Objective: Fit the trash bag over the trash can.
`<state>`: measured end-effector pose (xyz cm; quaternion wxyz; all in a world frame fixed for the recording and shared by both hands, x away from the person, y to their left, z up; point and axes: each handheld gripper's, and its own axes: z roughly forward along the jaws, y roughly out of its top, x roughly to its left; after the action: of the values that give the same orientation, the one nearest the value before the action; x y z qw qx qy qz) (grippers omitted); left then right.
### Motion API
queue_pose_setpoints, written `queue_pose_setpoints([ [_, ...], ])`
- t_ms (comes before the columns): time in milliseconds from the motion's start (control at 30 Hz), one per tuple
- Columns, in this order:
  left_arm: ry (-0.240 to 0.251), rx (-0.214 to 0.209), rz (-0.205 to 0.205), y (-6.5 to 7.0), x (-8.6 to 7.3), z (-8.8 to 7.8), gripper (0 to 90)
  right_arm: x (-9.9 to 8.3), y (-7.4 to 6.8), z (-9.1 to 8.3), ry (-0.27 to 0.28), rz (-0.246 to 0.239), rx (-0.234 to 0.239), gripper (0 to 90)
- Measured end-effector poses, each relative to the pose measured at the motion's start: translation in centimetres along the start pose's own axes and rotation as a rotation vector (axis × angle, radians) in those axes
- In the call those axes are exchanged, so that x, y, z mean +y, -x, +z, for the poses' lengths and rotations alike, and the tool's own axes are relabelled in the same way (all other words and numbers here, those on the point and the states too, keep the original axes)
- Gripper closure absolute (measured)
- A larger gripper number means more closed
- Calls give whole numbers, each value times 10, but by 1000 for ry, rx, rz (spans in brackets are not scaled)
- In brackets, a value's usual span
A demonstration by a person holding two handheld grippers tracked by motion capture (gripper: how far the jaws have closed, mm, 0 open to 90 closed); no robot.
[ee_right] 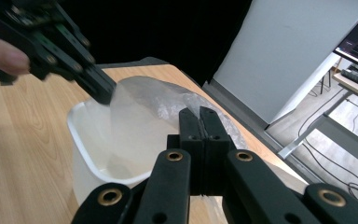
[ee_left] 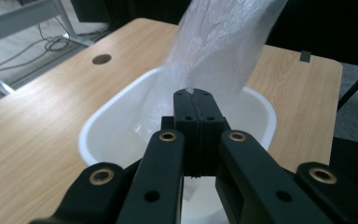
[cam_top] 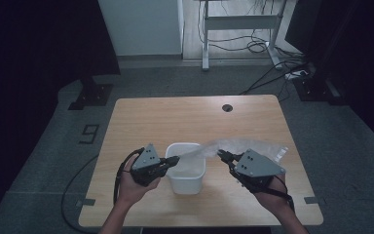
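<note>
A clear plastic bag [cam_top: 243, 146] is stretched between my two grippers over a white plastic bin [cam_top: 185, 145] on the wooden table. My left gripper [cam_top: 177, 158] is shut on the bag's left edge, above the bin's left rim. My right gripper [cam_top: 220, 154] is shut on the bag just right of the bin. In the left gripper view the jaws [ee_left: 192, 92] pinch the bag [ee_left: 219, 42], which rises up and away over the bin [ee_left: 107, 121]. In the right gripper view the closed jaws [ee_right: 200, 112] hold the bag [ee_right: 140, 116] over the bin [ee_right: 81, 154], with the left gripper [ee_right: 106, 95] across from it.
The table [cam_top: 141, 122] has a round cable hole [cam_top: 227, 107] near its far edge. The bag's loose end lies on the table to the right [cam_top: 277, 151]. Beyond the table stand a desk frame [cam_top: 238, 22] and floor cables [cam_top: 272, 53].
</note>
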<state>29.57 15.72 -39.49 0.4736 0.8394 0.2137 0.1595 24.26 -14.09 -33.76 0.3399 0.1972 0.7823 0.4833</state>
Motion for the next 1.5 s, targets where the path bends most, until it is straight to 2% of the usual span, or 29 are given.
queue_pose_setpoints([
  [267, -76, -18, -4, 3, -9, 16, 854, -6, -5, 18, -20, 12, 26, 890],
  [367, -74, -13, -20, 1, -14, 16, 813, -9, -8, 25, -32, 12, 36, 890],
  [467, -62, 10, -27, 0, -18, 13, 688, -11, -10, 30, -40, 14, 43, 889],
  [533, -52, 25, -32, 0, -18, 9, 551, -12, -10, 33, -46, 16, 45, 890],
  [633, -16, 47, -24, 2, -17, 2, 411, -13, -11, 37, -56, 18, 45, 890],
  [700, 2, 56, -16, 3, -15, -2, 365, -14, -11, 39, -61, 22, 48, 890],
  [800, 11, 59, 2, 6, -11, -5, 351, -15, -13, 43, -72, 20, 53, 890],
  [967, 25, 45, 33, 14, -4, -2, 362, -14, -17, 50, -80, 14, 63, 890],
  [1067, 24, 43, 51, 19, 1, 2, 399, -12, -20, 53, -82, 6, 71, 890],
  [1167, 23, 44, 55, 21, 4, 6, 524, -11, -22, 54, -79, 5, 77, 890],
  [1233, 21, 24, 51, 20, 5, 8, 646, -11, -22, 53, -78, 4, 79, 890],
  [1333, 19, 10, 46, 19, 5, 10, 772, -11, -22, 51, -71, 9, 82, 888],
  [1433, 24, 13, 36, 20, 5, 10, 858, -12, -21, 48, -61, 15, 89, 886],
  [1500, 22, 23, 24, 19, 5, 10, 882, -11, -22, 46, -44, 24, 91, 839],
])
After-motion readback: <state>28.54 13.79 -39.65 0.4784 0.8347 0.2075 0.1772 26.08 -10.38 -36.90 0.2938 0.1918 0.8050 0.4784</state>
